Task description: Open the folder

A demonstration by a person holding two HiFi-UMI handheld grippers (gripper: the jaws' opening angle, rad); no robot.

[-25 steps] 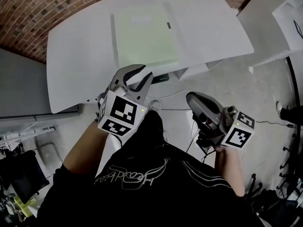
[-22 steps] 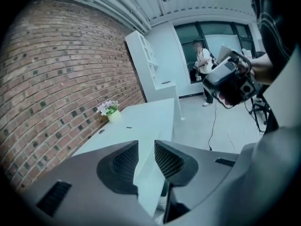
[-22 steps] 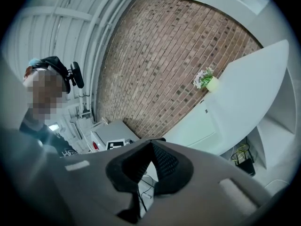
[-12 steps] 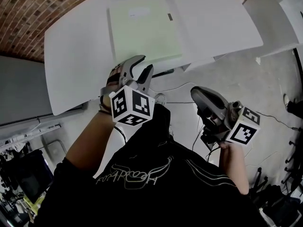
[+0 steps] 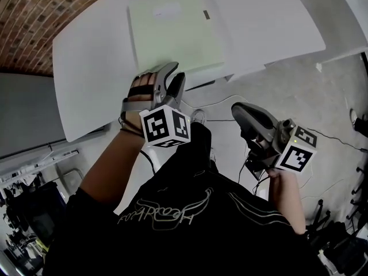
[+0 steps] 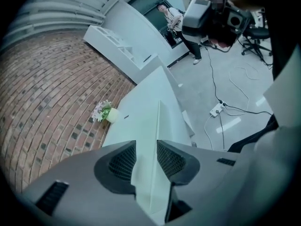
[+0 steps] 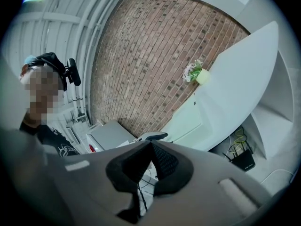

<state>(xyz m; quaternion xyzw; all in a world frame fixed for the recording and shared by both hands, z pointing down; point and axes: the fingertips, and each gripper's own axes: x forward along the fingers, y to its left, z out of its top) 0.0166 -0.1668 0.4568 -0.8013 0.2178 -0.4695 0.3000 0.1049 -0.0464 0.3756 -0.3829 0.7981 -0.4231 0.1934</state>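
Only gripper views show the flower pot beyond the folder.

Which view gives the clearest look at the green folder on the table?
The head view. It shows the folder from above, closed and flat on the white table, with nearly its whole outline visible. The left gripper view sees it close up but steeply foreshortened. The right gripper view shows it small and far off, at a slant.

Left tool has rolled and advanced to the folder, near edge. Jaws have just opened wider, gripping nothing
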